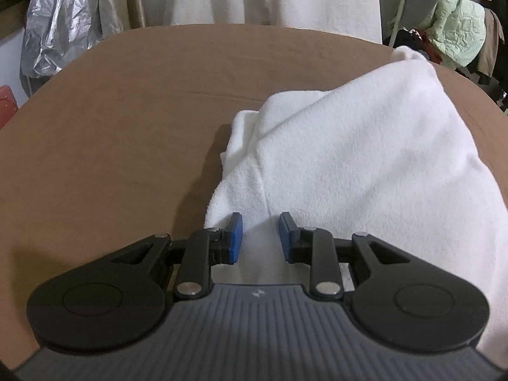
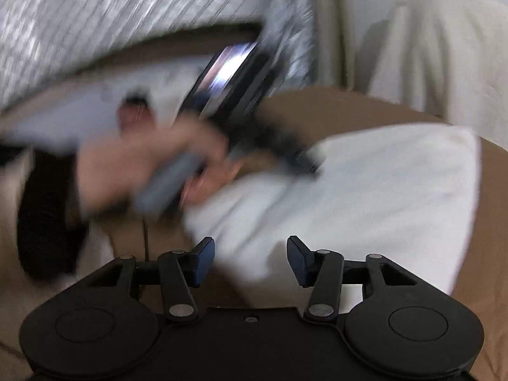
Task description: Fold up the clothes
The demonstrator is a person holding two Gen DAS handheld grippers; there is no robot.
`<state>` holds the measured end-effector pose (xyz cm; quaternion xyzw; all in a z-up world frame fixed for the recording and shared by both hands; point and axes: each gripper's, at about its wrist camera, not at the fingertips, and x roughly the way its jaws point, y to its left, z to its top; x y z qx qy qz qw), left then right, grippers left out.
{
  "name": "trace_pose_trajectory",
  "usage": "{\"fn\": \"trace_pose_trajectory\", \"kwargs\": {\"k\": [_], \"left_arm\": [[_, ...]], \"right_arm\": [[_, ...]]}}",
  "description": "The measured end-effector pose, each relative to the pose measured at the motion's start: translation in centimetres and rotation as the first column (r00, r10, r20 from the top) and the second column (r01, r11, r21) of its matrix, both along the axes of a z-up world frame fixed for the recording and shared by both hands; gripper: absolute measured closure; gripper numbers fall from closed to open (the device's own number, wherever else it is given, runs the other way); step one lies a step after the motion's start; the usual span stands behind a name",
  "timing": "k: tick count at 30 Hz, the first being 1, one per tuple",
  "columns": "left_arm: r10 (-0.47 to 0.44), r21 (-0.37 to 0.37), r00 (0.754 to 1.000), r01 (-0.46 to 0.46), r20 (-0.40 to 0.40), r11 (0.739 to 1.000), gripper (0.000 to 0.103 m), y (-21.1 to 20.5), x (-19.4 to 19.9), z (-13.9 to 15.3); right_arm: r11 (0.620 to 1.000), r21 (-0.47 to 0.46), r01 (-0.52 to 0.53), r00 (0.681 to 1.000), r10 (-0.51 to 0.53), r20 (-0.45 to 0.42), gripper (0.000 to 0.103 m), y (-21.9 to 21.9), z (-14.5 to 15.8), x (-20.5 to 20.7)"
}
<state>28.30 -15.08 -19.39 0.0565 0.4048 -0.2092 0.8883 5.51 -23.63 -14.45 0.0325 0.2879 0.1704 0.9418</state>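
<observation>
From my left camera, my left fingers (image 1: 260, 236) are a little apart and hold nothing, sitting over the near edge of the soft white fluffy garment (image 1: 349, 165) on the brown bench (image 1: 127, 111)

From my right camera, all blurry, my right fingers (image 2: 250, 262) are wide and hold nothing. I might grab just the top layer, and the fold could slip open
</observation>
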Motion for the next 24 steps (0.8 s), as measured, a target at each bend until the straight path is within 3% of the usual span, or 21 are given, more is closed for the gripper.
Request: {"fn": "trace_pose_trajectory", "kwargs": {"k": [2,5,9,10,11,12,13,14,16,17,20,21,22,24], "left_arm": [[0.0,0.006,1.0,0.0,0.006,1.0,0.077,-0.2,0.0,-0.2],[-0.014,0.028,0.999,0.014,0.031,1.0,0.077,-0.8,-0.7,-0.1],[-0.017,0.005,1.0,0.017,0.023,1.0,0.077,-0.2,-0.9,0.2],[-0.017,-0.01,1.0,0.017,0.015,1.0,0.077,0.1,-0.9,0.2],[-0.013,-0.033,1.0,0.013,0.003,0.999,0.077,0.4,-0.8,0.3],[-0.005,-0.063,1.0,0.004,-0.014,0.998,0.077,0.9,-0.6,0.4],[0.002,-0.084,1.0,-0.004,-0.029,0.996,0.077,1.3,-0.4,0.5],[0.009,-0.097,0.999,-0.013,-0.043,0.995,0.077,1.7,-0.2,0.4],[0.031,-0.111,0.998,-0.037,-0.059,0.993,0.077,2.4,0.1,0.3],[0.038,-0.124,0.997,-0.046,-0.068,0.991,0.077,2.8,0.2,0.3],[0.042,-0.186,0.994,-0.059,-0.097,0.981,0.077,4.4,0.2,0.9],[0.041,-0.206,0.994,-0.061,-0.101,0.977,0.078,5.1,0.0,1.3],[0.038,-0.219,0.994,-0.059,-0.1,0.974,0.066,5.8,-0.3,1.6],[0.04,-0.212,0.996,-0.056,-0.082,0.976,0.043,7.2,-1.0,2.0]], "right_arm": [[0.998,0.004,0.065,0.997,-0.065,0.032,0.048,-2.3,1.6,1.1],[0.975,-0.161,0.151,0.988,-0.143,0.058,0.048,-4.1,2.2,4.6],[0.928,-0.318,0.194,0.979,-0.204,0.001,0.053,-5.8,-0.7,10.5],[0.893,-0.395,0.217,0.972,-0.233,0.007,0.07,-6.0,-1.7,11.6],[0.844,-0.472,0.253,0.962,-0.273,0.028,0.079,-6.3,-2.7,12.5],[0.813,-0.503,0.293,0.949,-0.313,0.047,0.095,-6.9,-3.4,13.0],[0.8,-0.497,0.337,0.932,-0.357,0.058,0.103,-7.8,-3.7,13.2],[0.765,-0.499,0.407,0.903,-0.42,0.091,0.103,-8.5,-3.7,13.1],[0.659,-0.509,0.553,0.817,-0.549,0.177,0.089,-9.8,-3.4,12.8],[0.67,-0.467,0.577,0.8,-0.578,0.159,0.086,-10.8,-3.1,12.6],[0.787,-0.244,0.567,0.812,-0.584,0.004,0.074,-13.9,-2.0,11.5],[0.823,-0.147,0.549,0.826,-0.561,-0.052,0.051,-14.4,-1.8,10.9],[0.841,-0.052,0.538,0.836,-0.54,-0.096,0.032,-14.9,-1.7,10.2],[0.848,0.111,0.518,0.852,-0.499,-0.159,0.023,-15.2,-1.9,8.7]]}}
